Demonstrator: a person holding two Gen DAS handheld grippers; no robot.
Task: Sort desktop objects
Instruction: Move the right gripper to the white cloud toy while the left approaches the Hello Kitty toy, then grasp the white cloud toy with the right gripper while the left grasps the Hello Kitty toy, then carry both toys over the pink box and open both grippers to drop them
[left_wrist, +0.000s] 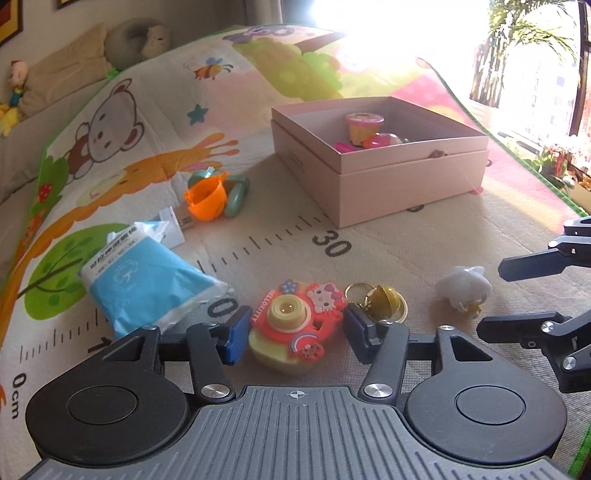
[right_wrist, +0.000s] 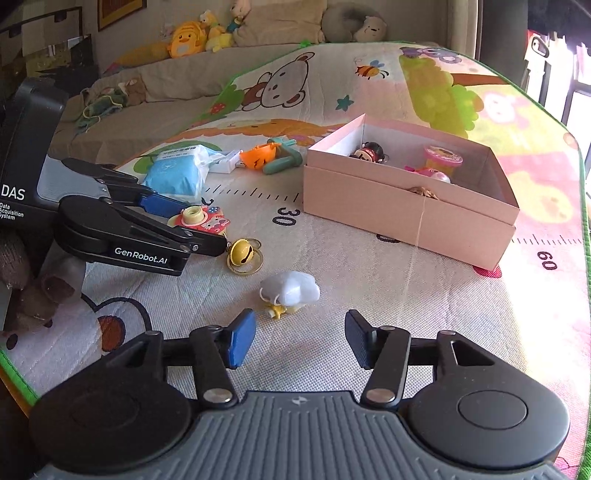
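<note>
My left gripper (left_wrist: 293, 338) is open, with its fingers on either side of a red and yellow Hello Kitty toy camera (left_wrist: 295, 325) that lies on the mat; it also shows in the right wrist view (right_wrist: 201, 218). A yellow bell on a key ring (left_wrist: 382, 300) lies just right of the camera. A white cloud-shaped toy (right_wrist: 290, 290) lies just ahead of my right gripper (right_wrist: 299, 339), which is open and empty. The pink box (right_wrist: 406, 210) holds several small toys.
A blue tissue pack (left_wrist: 147, 284), a small white box (left_wrist: 173, 225), an orange toy cup (left_wrist: 207, 197) and a green toy (left_wrist: 236, 194) lie at the back left of the play mat. A sofa with plush toys (right_wrist: 192, 35) is behind.
</note>
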